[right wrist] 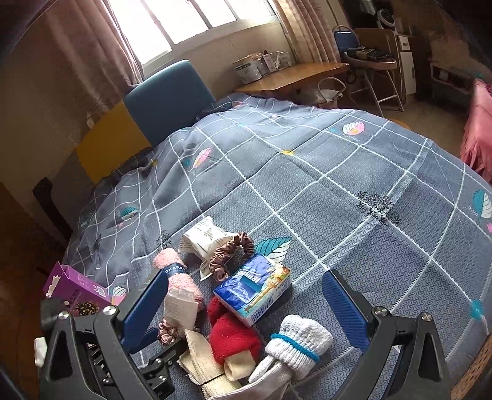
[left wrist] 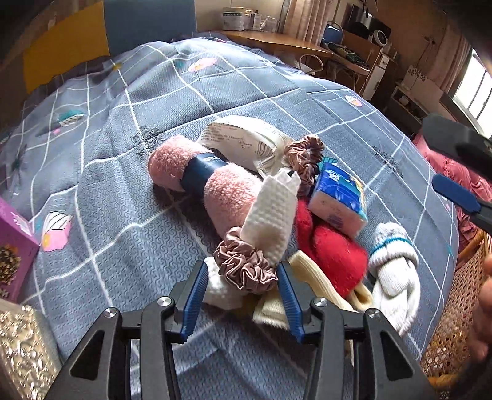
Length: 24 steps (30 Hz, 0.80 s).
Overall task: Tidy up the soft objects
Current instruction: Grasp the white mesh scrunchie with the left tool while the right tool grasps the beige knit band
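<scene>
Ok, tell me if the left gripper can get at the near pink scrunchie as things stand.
Probably yes. The left gripper is open, its fingers either side of the near pink scrunchie, with nothing between. The white folded cloth rests on the scrunchie's far edge and might shift when it is lifted.

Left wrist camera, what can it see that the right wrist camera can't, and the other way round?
Only the left wrist view shows the silvery box at its lower left and the whole scrunchie between the open left gripper fingers. Only the right wrist view shows the window and the open right gripper from behind. Both show the bed, pink towel, tissue pack, red cloth, white glove and purple box.
</scene>
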Tool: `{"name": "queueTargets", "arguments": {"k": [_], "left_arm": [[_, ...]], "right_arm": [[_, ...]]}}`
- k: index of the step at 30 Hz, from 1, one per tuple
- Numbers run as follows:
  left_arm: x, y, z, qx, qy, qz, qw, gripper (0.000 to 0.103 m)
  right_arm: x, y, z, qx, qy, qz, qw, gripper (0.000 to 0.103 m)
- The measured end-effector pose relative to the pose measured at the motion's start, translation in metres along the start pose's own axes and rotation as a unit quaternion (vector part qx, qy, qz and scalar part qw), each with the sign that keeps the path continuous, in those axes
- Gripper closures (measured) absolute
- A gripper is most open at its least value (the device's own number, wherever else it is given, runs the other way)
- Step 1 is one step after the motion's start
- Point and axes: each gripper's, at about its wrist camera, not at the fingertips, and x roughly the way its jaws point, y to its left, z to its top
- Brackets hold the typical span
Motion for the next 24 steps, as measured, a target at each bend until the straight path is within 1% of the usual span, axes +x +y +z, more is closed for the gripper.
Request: {"name": "queueTargets", "arguments": {"k": [1, 2, 4, 6, 9, 11, 13, 15, 17, 18, 19, 21, 24], "left_arm": [[0.001, 0.002, 0.001, -0.006, 0.001, -0.005, 1.0, 0.056], [0.002, 0.005, 0.002, -0.014, 0.002, -0.012, 0.9998, 0.059], [-0.002, 0.008, 0.0, -0.024, -0.002, -0.023, 0.9994, 0.067], [-0.006, 0.011, -0.004, -0.033, -0.008, -0.022, 0.9992, 0.07], [-0.015, 0.02, -0.009, -0.064, -0.012, -0.021, 0.9977, 0.072], [-0.024, 0.025, -0.012, -0.081, -0.019, -0.022, 0.9963, 0.072], [-0.036, 0.029, -0.014, -0.09, -0.03, -0.015, 0.9954, 0.073], [-0.045, 0.033, -0.015, -0.097, -0.033, -0.016, 0.9947, 0.074], [-0.054, 0.038, -0.017, -0.106, -0.036, -0.016, 0.9936, 0.075], [-0.058, 0.04, -0.018, -0.109, -0.038, -0.017, 0.9931, 0.081], [-0.062, 0.043, -0.019, -0.111, -0.038, -0.018, 0.9929, 0.082], [-0.066, 0.046, -0.022, -0.112, -0.034, -0.013, 0.993, 0.083], [-0.058, 0.045, -0.033, -0.094, -0.007, -0.008, 0.9955, 0.082]], "right_arm": [[0.001, 0.002, 0.0, -0.005, 0.002, 0.002, 1.0, 0.002], [0.002, 0.004, -0.001, -0.01, 0.004, 0.004, 1.0, 0.002], [0.004, 0.01, -0.002, -0.025, 0.009, 0.007, 1.0, 0.003], [0.007, 0.015, -0.003, -0.038, 0.018, 0.017, 0.999, 0.006], [0.011, 0.026, -0.008, -0.065, 0.037, 0.034, 0.997, 0.014], [0.016, 0.034, -0.013, -0.086, 0.056, 0.047, 0.994, 0.026], [0.022, 0.042, -0.019, -0.106, 0.08, 0.06, 0.989, 0.034], [0.029, 0.05, -0.026, -0.129, 0.108, 0.074, 0.983, 0.038], [0.035, 0.06, -0.035, -0.157, 0.138, 0.092, 0.974, 0.039], [0.039, 0.065, -0.04, -0.171, 0.153, 0.1, 0.968, 0.039], [0.042, 0.071, -0.047, -0.187, 0.172, 0.105, 0.962, 0.039], [0.05, 0.079, -0.059, -0.215, 0.199, 0.097, 0.951, 0.039], [0.061, 0.083, -0.073, -0.236, 0.237, 0.079, 0.939, 0.039]]}}
